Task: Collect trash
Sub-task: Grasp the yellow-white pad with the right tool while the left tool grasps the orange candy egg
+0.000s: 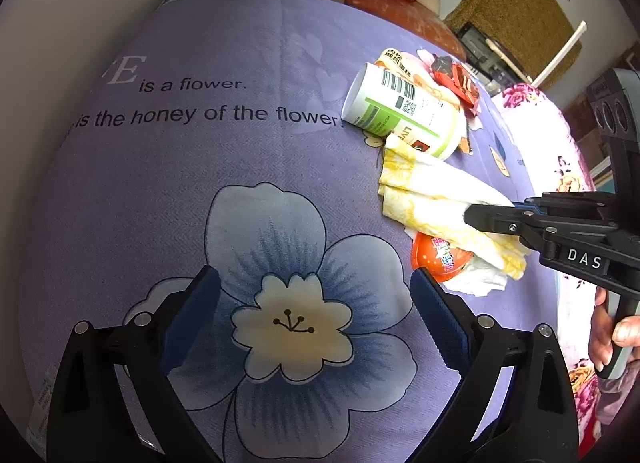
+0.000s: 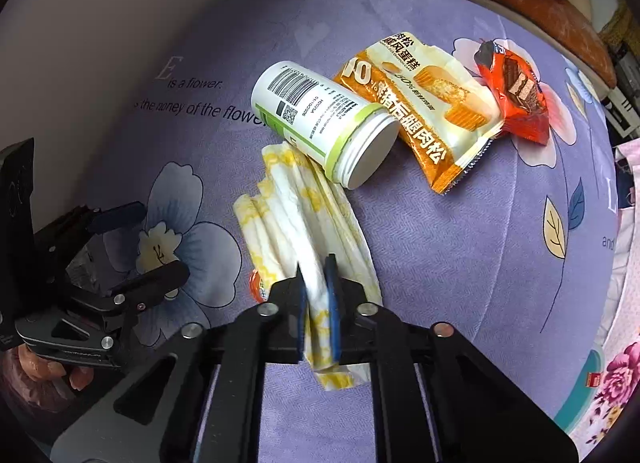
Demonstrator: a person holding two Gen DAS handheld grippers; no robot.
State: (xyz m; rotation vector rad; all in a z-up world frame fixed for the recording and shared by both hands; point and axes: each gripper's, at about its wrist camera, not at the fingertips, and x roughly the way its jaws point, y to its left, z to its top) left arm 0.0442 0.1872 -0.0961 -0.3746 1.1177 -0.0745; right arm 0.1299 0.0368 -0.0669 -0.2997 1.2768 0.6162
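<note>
One item, the yellow-patterned tissue (image 2: 304, 219), is being pinched by the right gripper (image 2: 316, 303); the left gripper (image 1: 316, 303) is hanging spread, with the white canister (image 2: 320, 119), cake wrapper (image 2: 432, 111) and red wrapper (image 2: 516, 91) lying uncollected.

Right hand-held gripper (image 2: 316, 303) pinches yellow-white tissue (image 2: 304, 223) beside tipped bottle (image 2: 324, 123).

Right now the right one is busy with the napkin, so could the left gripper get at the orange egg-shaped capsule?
Probably yes: the left gripper is open beside the capsule, though the napkin drapes over it.
</note>
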